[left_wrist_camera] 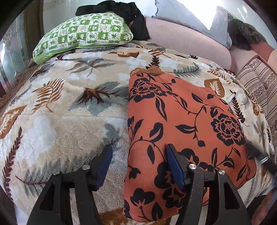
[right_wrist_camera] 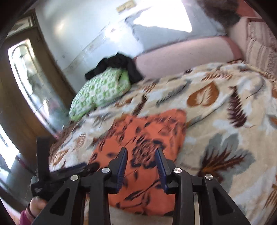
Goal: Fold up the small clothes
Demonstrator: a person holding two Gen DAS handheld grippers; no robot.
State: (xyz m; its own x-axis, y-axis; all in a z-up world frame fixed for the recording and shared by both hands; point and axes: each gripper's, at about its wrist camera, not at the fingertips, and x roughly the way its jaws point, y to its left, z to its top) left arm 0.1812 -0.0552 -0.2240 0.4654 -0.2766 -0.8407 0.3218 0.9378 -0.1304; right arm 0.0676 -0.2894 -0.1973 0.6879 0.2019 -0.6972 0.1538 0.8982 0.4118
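Note:
An orange garment with black flower print (left_wrist_camera: 183,124) lies folded flat in a rough rectangle on the leaf-patterned blanket (left_wrist_camera: 65,107). My left gripper (left_wrist_camera: 138,147) is open and empty, hovering over the garment's left edge, its right finger over the cloth and its left finger over the blanket. In the right wrist view, which is blurred, the same garment (right_wrist_camera: 147,131) lies ahead. My right gripper (right_wrist_camera: 141,152) is open and empty just above its near part. The left gripper's body (right_wrist_camera: 57,171) shows at the lower left. The right gripper's tip (left_wrist_camera: 259,154) shows at the left wrist view's right edge.
A green-and-white patterned pillow (left_wrist_camera: 83,34) lies at the bed's far left with a black garment (left_wrist_camera: 124,15) heaped on it. A pink bolster (left_wrist_camera: 187,39), a grey pillow (left_wrist_camera: 204,19) and a striped cushion (left_wrist_camera: 256,84) line the far and right sides. A wooden door (right_wrist_camera: 24,83) stands left.

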